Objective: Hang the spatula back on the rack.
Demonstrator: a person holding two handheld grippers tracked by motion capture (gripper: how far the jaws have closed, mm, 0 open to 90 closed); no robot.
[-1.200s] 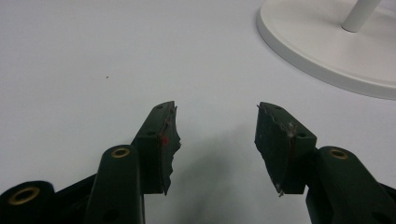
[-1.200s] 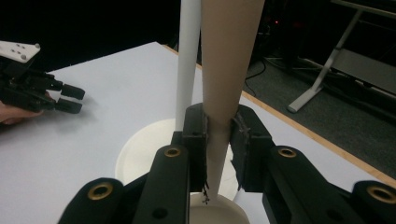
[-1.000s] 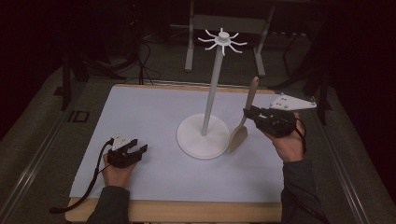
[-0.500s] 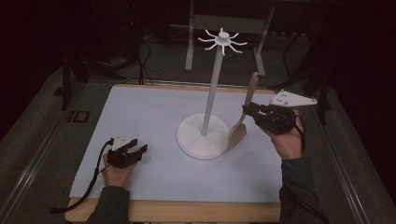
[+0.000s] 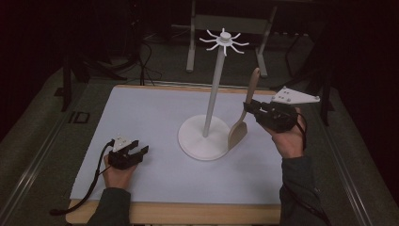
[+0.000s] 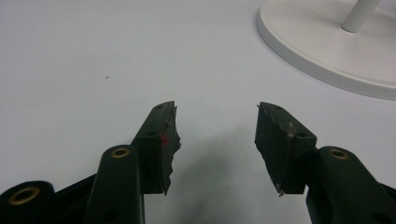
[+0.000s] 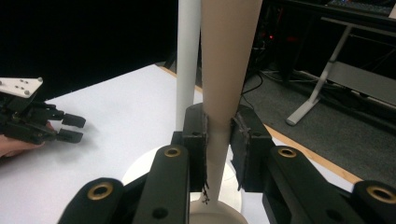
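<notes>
Left gripper (image 5: 139,151) on white tabletop (image 5: 141,113), dark room.

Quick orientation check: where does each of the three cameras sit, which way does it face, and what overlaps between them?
High view: above the person's side, looking forward and down on the table; both forearms, left gripper, right gripper.
Left gripper view: along open jaws, toward stand.
Right gripper view: along jaws clamping spatula.
Shared: stand, spatula, left gripper.
</notes>
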